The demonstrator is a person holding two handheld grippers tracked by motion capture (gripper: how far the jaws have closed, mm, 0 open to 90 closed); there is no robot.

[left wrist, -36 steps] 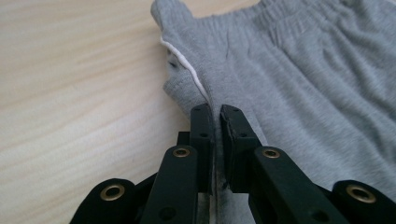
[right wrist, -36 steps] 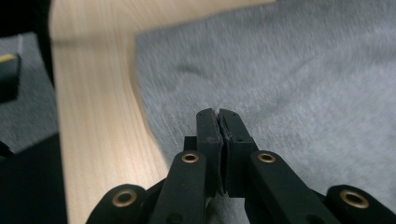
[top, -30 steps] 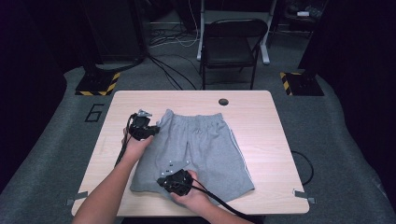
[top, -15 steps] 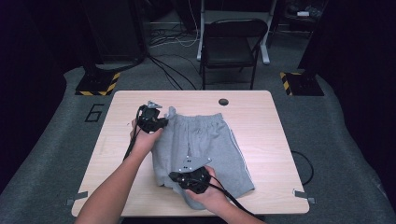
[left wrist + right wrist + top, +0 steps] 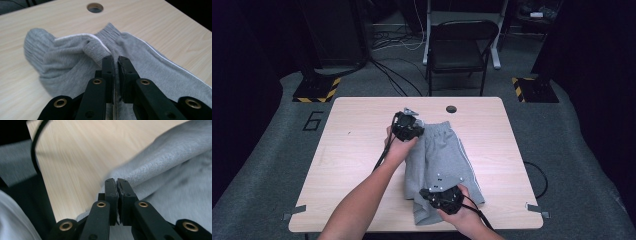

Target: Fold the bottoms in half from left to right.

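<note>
Black jaws of the left gripper pinch a thin layer of grey cloth at the waistband of a pair of grey shorts, the elastic edge rolled up just ahead of the pads. The right gripper is likewise clamped tight on fabric, gripping a fold at the hem end of the garment, near the person's edge of the table.

In the high view the shorts lie on the light wooden table, doubled lengthwise: the left leg is carried over onto the right one, white side stripe showing, waistband toward the far edge near a round cable hole. The left gripper hovers over the waistband, the right gripper over the hem, cables trailing back along both forearms.

The fold looks nearly complete, but both grips are thin. If either pinch slips while the layer is lifted, that end could drop and leave the edges skewed. Pulling the two ends unevenly could twist the waistband, and the near hem, close to the table's edge, could slide off.
</note>
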